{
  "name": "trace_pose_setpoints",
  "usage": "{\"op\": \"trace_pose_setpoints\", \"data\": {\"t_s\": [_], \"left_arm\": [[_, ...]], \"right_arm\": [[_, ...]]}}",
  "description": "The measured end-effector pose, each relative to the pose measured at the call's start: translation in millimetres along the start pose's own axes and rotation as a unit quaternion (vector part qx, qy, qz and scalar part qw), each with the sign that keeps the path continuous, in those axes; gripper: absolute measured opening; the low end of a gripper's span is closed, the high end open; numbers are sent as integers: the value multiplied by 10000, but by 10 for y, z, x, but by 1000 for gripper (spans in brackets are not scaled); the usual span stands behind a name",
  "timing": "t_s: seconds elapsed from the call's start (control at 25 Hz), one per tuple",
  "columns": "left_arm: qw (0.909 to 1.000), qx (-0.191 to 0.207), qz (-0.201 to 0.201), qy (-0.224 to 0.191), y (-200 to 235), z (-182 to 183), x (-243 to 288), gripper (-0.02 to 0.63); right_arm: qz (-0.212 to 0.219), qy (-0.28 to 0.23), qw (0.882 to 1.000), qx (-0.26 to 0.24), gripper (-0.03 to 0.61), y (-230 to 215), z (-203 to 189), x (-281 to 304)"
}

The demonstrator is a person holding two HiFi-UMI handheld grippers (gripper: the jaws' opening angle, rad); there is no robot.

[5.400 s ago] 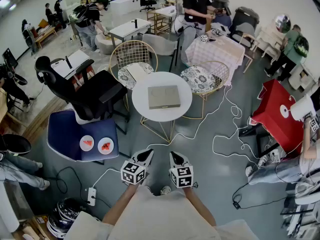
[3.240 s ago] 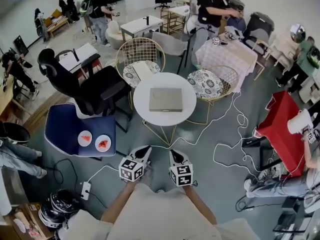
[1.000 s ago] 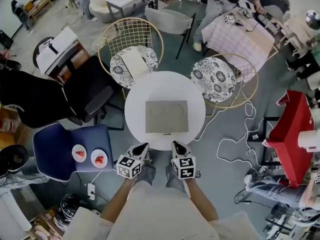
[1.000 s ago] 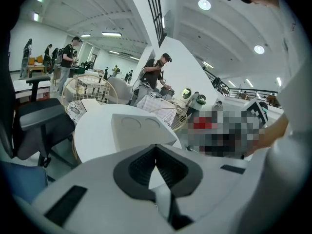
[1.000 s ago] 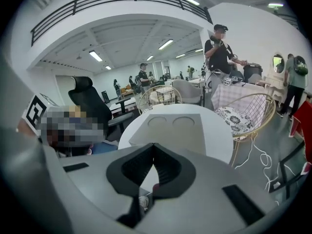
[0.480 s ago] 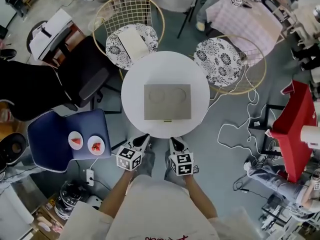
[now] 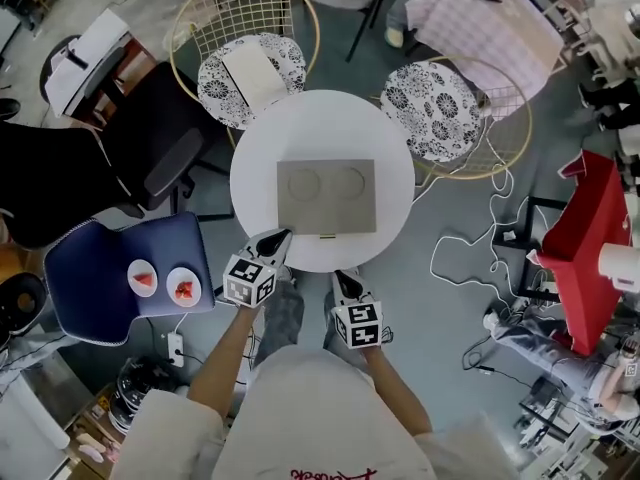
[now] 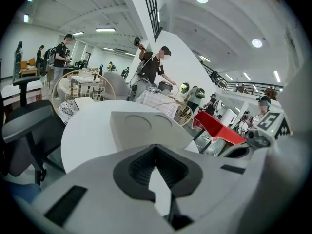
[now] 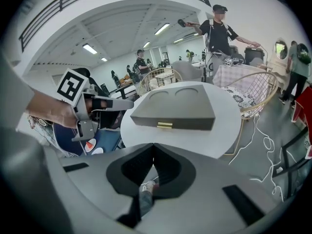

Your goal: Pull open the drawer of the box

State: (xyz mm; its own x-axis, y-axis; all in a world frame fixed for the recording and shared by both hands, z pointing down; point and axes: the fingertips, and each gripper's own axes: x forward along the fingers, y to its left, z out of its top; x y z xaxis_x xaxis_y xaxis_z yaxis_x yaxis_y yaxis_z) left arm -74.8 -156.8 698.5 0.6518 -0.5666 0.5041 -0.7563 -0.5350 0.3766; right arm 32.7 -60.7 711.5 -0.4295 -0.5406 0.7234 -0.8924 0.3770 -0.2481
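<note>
Two grippers were in my hands, each with its jaws pressed together on nothing. The grey box [image 7: 327,196] lay in the middle of the round white table [image 7: 258,146], its drawer shut flush and the small brass handle [image 9: 165,125] facing me.

My left gripper [image 7: 274,239] hung at the table's near rim, close to the box's near-left corner without touching it. My right gripper [image 7: 346,281] sat lower, off the table edge, slightly right of the handle and apart from it, with a strip of bare tabletop between.

To my left stood a blue chair [image 7: 95,268] carrying two plates [image 7: 182,286]. A black office chair [image 7: 150,158] was beyond it. Two wire chairs [image 7: 432,110] stood behind the table, and a white cable [image 7: 470,258] trailed over the floor at my right.
</note>
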Motion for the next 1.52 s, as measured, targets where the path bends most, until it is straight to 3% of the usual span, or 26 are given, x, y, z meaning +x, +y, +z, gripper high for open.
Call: {"op": "trace_pose_setpoints", "data": {"t_s": [0.28,0.6,0.68,0.8,0.88,0.92,0.96,1.08,1.28,1.32,1.36,1.4,1.52], "left_arm": [[9997,209,70,98,261,153,191,11],[9992,264,66,292,296,17,239,11],[9994,238,61,263,298,5,238,11],[9993,277,47,238,291,7,245,11],[9993,317,33,214,289,9,245,11],[9993,322,23,195,292,10,243,11],[9993,319,13,180,295,10,240,11],[9994,308,-11,179,300,1,234,11],[9993,316,-13,182,303,8,236,11],[9993,313,-14,189,299,3,235,11],[9993,307,-15,197,296,-5,234,11],[9993,302,-19,205,294,-11,236,11],[9993,307,-31,222,298,-10,240,11]], "right_arm": [[-25,24,9999,112,15,-37,8,46],[40,14,9995,305,15,-32,46,141],[136,-78,9980,617,15,-35,75,167],[341,-313,9848,1674,15,-97,136,207],[492,-465,9628,2616,15,-159,154,239],[594,-562,9458,3142,15,-192,158,259],[717,-676,9235,3708,15,-223,160,280],[1158,-1008,8401,5203,15,-273,172,335],[1869,-1334,7162,6590,15,-245,185,422],[1915,-1380,6958,6784,15,-239,162,433],[1903,-1387,6868,6876,15,-231,129,446],[1846,-1354,6900,6866,15,-221,96,463],[1687,-1184,7244,6579,17,-171,51,522]]}}
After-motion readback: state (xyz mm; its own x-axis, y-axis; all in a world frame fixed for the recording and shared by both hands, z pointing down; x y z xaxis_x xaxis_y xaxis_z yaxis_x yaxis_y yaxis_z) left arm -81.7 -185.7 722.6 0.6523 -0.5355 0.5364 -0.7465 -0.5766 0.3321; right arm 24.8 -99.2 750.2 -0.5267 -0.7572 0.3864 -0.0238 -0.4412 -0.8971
